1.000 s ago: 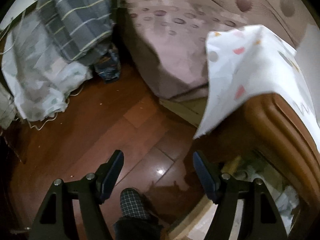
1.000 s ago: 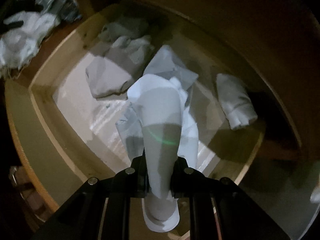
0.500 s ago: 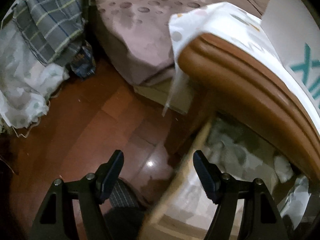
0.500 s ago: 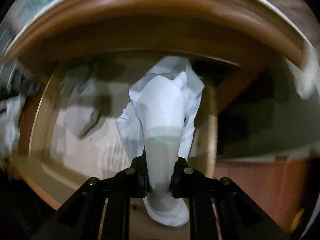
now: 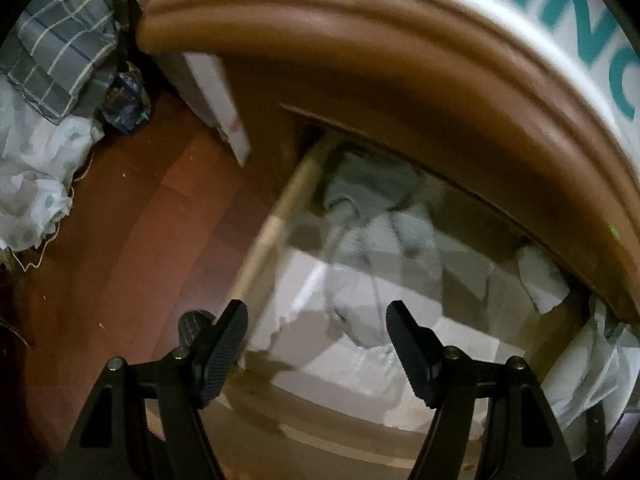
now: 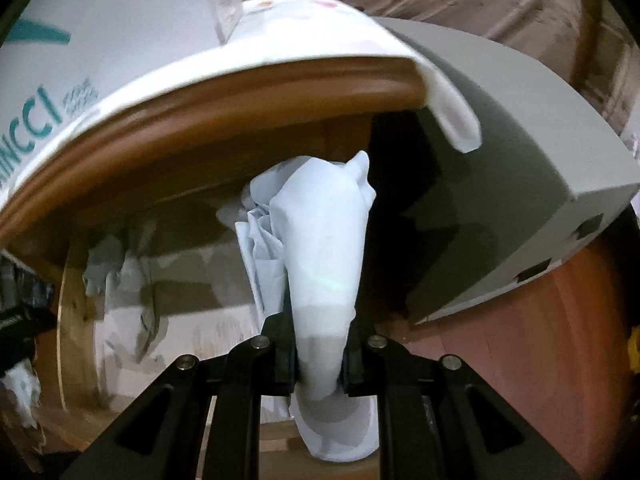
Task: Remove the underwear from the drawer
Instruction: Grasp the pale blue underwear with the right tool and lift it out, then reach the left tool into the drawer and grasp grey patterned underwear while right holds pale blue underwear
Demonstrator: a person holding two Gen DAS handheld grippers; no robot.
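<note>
My right gripper [image 6: 318, 364] is shut on a pale blue-white piece of underwear [image 6: 320, 248] and holds it up in front of the nightstand, above the open wooden drawer [image 6: 76, 320]. More pale garments [image 5: 380, 240] lie in the drawer [image 5: 272, 232], seen in the left wrist view below the brown nightstand top [image 5: 400, 92]. My left gripper [image 5: 316, 348] is open and empty, hovering over the drawer's front left corner.
A white cloth with teal lettering [image 5: 580, 20] covers the nightstand top [image 6: 240, 92]. A grey box [image 6: 520, 184] stands to the right of the nightstand. Plaid and white laundry [image 5: 52, 80] lies piled on the red-brown wood floor [image 5: 120, 240] at left.
My right gripper has lifted the underwear up out of the drawer to nightstand-top height. My left gripper has swung right, from the floor to over the open drawer.
</note>
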